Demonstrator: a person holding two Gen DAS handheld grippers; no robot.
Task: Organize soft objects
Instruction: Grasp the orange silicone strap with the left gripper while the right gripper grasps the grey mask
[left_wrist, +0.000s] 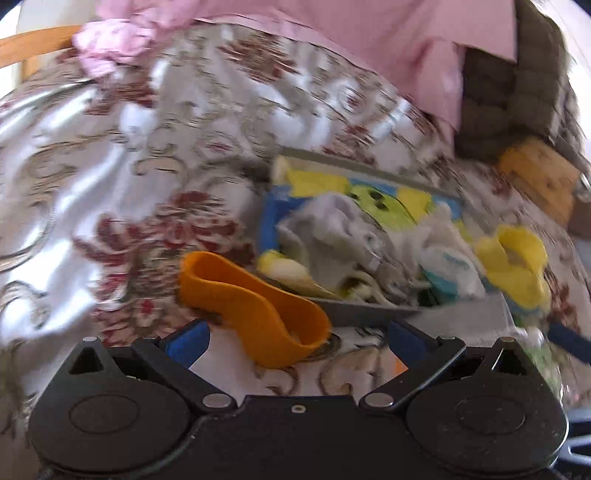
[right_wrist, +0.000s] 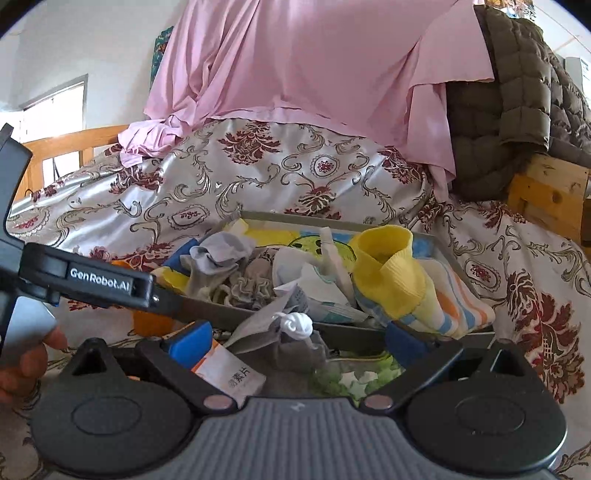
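Observation:
An orange sock (left_wrist: 255, 314) lies on the floral bedspread just in front of my left gripper (left_wrist: 295, 343), which is open and empty. A grey tray (left_wrist: 373, 314) to its right holds grey (left_wrist: 332, 229), white and yellow socks (left_wrist: 517, 266). In the right wrist view the tray (right_wrist: 280, 325) is piled with a yellow sock (right_wrist: 391, 269), a striped sock (right_wrist: 458, 310) and grey socks (right_wrist: 218, 258). My right gripper (right_wrist: 299, 343) is open over a knotted white sock (right_wrist: 295, 325) and a small packet (right_wrist: 229, 373). The left gripper body (right_wrist: 99, 284) crosses at the left.
A pink sheet (right_wrist: 314, 74) and an olive quilted jacket (right_wrist: 517, 110) hang at the back. A wooden bed frame (right_wrist: 546, 192) stands at the right. The floral bedspread (right_wrist: 258, 173) rises behind the tray. A green patterned item (right_wrist: 354, 376) lies near my right gripper.

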